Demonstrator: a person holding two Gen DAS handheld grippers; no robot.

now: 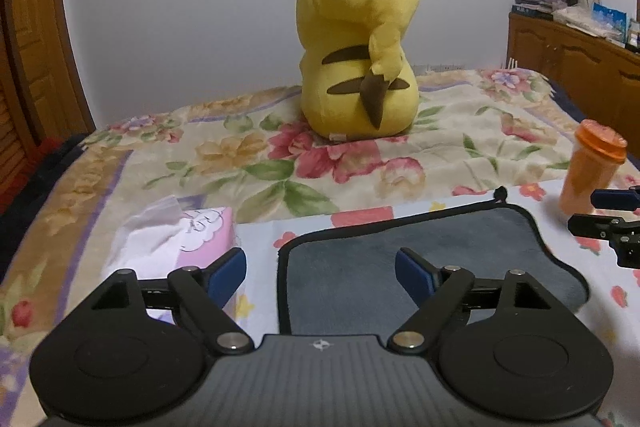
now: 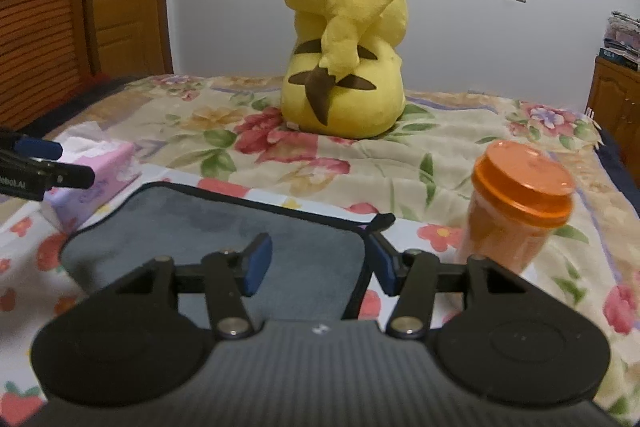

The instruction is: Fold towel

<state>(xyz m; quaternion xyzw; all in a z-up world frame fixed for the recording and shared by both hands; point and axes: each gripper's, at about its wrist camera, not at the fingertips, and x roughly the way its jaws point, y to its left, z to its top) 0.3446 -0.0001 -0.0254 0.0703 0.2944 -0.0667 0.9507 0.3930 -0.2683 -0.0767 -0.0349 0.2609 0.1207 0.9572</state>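
While plush grey towel (image 1: pixel 420 267) lies flat, both claws agape.

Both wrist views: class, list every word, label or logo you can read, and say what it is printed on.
"eebot.AI", cut off at the frame edge: on the left gripper body.
Small emblem, no letters: on the right gripper body.
Pink tissue box drawing: illegible.
Books on the cabinet: too blurred.

Tissue box (image 1: pixel 200 235) flanks towel (image 1: pixel 420 251) left, orange cup (image 1: pixel 592 171) right.

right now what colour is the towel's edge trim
Black trim on the grey plush towel; clearest in the right wrist view.
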